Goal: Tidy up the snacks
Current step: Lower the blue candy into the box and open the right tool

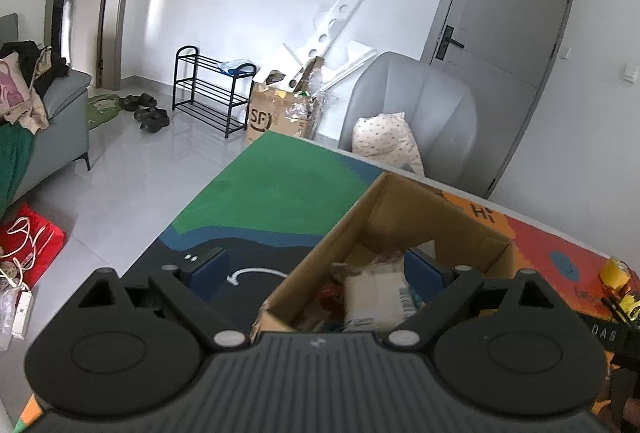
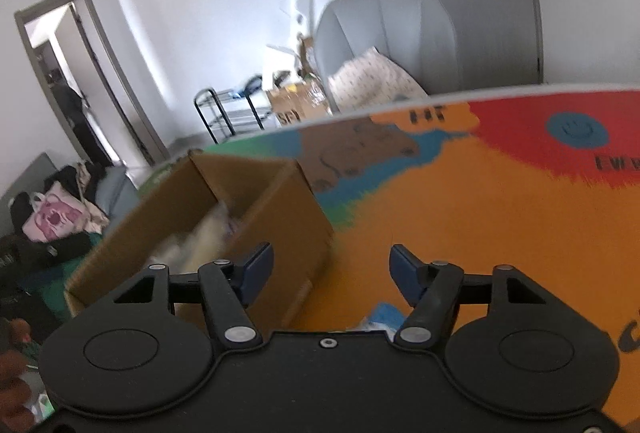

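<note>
An open cardboard box (image 1: 420, 209) stands on the colourful table (image 1: 260, 193). Several snack packets lie in it, a pale wrapped one (image 1: 376, 293) on top. My left gripper (image 1: 320, 273) is open wide and straddles the box's left wall, with one finger outside and the other inside, and it holds nothing. In the right wrist view the box (image 2: 288, 217) sits to the left with blurred white packets (image 2: 200, 237) inside. My right gripper (image 2: 331, 269) hangs open over the orange table top (image 2: 480, 213) beside the box. A blue and white packet (image 2: 380, 317) lies just below it, partly hidden by the gripper body.
A yellow object (image 1: 616, 273) sits on the table at the right. A grey armchair (image 1: 420, 101) with a spotted cushion stands behind the far table edge. On the floor to the left are a shoe rack (image 1: 208, 93) and a cardboard carton (image 1: 276, 113).
</note>
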`<state>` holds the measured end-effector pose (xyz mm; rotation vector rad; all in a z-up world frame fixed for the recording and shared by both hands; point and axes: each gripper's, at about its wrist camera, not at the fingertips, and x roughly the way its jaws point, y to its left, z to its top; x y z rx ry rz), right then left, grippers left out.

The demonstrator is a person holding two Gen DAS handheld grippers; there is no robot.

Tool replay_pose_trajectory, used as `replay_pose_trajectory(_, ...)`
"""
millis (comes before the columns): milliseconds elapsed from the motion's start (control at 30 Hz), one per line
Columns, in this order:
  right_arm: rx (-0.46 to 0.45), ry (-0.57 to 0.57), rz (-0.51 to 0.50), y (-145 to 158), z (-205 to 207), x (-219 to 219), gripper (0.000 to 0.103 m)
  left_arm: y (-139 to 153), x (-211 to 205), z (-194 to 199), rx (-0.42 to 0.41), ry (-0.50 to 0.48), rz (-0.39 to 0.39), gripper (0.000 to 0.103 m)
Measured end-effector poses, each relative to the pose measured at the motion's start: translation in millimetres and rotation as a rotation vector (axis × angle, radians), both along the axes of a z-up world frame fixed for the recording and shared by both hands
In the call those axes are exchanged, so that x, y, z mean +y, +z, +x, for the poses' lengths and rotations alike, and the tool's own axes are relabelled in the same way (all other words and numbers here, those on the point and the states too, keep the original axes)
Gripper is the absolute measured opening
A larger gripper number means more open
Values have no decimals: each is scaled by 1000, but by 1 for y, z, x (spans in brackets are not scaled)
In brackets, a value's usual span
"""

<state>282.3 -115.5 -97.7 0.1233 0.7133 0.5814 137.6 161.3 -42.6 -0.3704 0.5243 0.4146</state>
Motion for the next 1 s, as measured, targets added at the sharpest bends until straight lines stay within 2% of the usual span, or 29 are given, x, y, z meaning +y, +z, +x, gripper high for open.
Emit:
replay_pose_trajectory(233,33,4,-93,-29,-6,2,64,-10,1,-10,13,14,-9,94)
replay_pose_trajectory(267,35,8,-111,-32,-7,3,58,-10,1,-11,12,16,-8,94)
replay_pose_trajectory(300,34,5,-145,-36,-7,5,45,-11,0,-12,11,18,-6,94)
replay_pose_trajectory(367,6,15,-184,-38,-11,8,39,-11,2,-15,12,19,-8,94)
replay_pose_trajectory(400,5,20,-188,-37,-12,8,32,-11,3,-16,11,21,-10,94)
replay_pose_trajectory(467,-5,19,-171,-31,-12,6,26,-11,5,-17,10,28,-13,94)
replay_pose_trajectory(700,-70,18,-111,0,-11,4,25,-8,13,-19,-9,46,-25,94)
replay_pose_trajectory(1000,-185,64,-65,46,-8,31,25,-9,22,-24,-32,61,-45,94)
